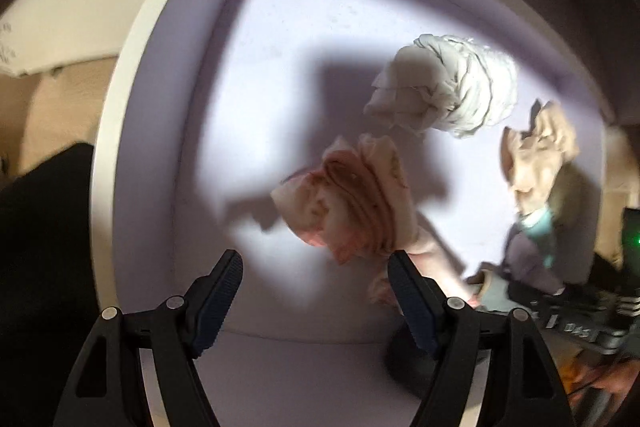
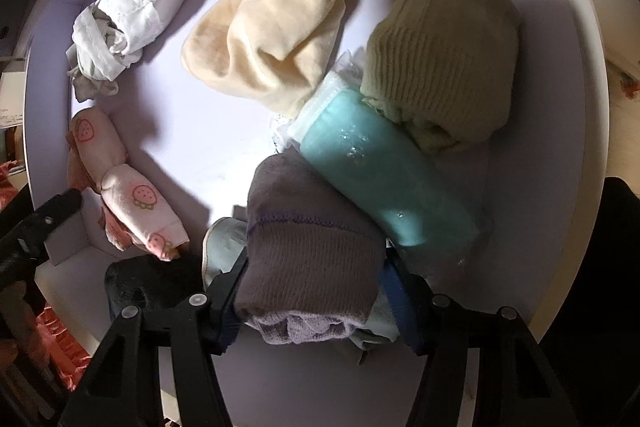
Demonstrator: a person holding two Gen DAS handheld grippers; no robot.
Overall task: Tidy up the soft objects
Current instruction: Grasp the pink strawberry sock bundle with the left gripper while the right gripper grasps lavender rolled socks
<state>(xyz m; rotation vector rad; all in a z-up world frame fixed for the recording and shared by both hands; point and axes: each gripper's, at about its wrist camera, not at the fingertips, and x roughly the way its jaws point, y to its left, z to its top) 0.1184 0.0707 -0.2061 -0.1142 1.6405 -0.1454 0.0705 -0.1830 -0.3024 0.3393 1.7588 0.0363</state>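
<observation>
Between the right fingers [image 2: 310,301] a brown-grey knit roll [image 2: 308,247] is clamped, both pads pressed to its sides, low over the white drawer [image 2: 560,227] floor. Touching it: a teal roll [image 2: 380,179], w/ a green knit bundle [image 2: 440,67] & a cream bundle [image 2: 264,39] beyond. A white roll [image 2: 132,11] and a strawberry-print roll [image 2: 132,199] lie apart at left. The left fingers [image 1: 316,277] are held open over the drawer, nothing between them; the strawberry-print roll is seen just beyond the tips, nearer the right-hand one; contact can't be judged.
</observation>
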